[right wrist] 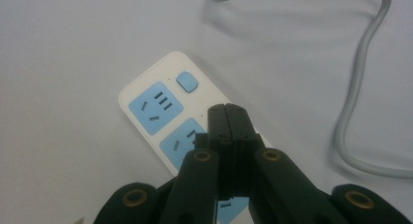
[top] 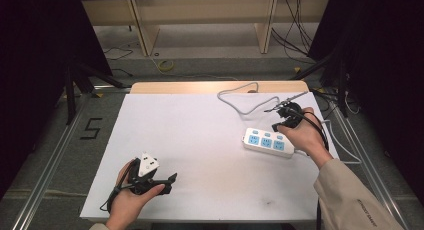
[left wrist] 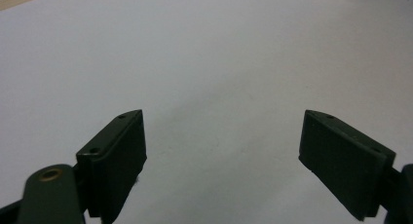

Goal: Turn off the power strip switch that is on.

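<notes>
Fingers [left wrist: 114, 160] of the left gripper [top: 162, 182] are spread wide apart with nothing between them, hovering low over bare white surface [top: 200, 140] near its front left corner; the person's left hand [top: 127, 197] wraps the handle, and the grey three-cornered plate sits on top. To the right, a white power strip [top: 268, 142] with three blue socket panels lies flat on the surface, its grey cord [top: 240, 102] looping away toward the far edge. Just beyond the strip, the right hand [top: 302, 135] holds the right gripper [right wrist: 229, 121], whose fingers are pressed together, gripping nothing. In the right gripper view their tips sit above the strip's middle socket, possibly touching it, though contact is hard to judge. A blue button marks the strip's end
</notes>
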Demonstrator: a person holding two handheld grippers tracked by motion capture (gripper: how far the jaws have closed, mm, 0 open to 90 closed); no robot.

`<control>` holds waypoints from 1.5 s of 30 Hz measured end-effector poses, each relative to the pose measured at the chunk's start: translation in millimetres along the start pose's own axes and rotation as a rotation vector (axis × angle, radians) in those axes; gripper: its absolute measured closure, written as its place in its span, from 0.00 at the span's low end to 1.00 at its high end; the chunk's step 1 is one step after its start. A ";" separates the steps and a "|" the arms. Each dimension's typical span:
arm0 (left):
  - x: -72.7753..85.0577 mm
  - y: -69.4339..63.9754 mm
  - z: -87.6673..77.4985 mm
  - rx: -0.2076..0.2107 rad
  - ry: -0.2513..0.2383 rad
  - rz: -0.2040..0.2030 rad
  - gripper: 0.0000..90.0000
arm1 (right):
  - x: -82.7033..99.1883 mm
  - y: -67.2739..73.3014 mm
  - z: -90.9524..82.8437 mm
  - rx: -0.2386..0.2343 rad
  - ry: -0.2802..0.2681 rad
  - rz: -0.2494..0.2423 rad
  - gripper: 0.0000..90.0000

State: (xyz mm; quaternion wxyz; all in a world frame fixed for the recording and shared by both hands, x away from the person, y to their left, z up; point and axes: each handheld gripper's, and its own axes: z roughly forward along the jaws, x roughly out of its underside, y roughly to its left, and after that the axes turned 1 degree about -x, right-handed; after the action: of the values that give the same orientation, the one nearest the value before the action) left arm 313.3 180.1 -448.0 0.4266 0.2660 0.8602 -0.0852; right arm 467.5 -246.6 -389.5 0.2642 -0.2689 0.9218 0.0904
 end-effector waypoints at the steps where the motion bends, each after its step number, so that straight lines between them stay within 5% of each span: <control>1: 0.0 0.0 -0.1 0.000 0.000 0.002 0.19 | 0.8 0.6 -0.9 -0.001 -0.005 -0.002 1.00; 30: 1.1 1.7 -0.2 -0.001 -0.001 -0.008 0.19 | 42.5 15.7 -21.8 -0.060 -0.124 -0.036 1.00; 45: 1.5 1.7 -0.2 -0.001 0.004 -0.010 0.19 | 83.4 29.6 -26.0 -0.124 -0.270 -0.069 0.97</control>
State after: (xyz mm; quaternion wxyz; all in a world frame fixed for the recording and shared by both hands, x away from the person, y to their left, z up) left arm 313.3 182.2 -448.9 0.4244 0.2618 0.8625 -0.0865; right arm 380.3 -267.2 -411.5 0.3715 -0.3017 0.8608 0.1731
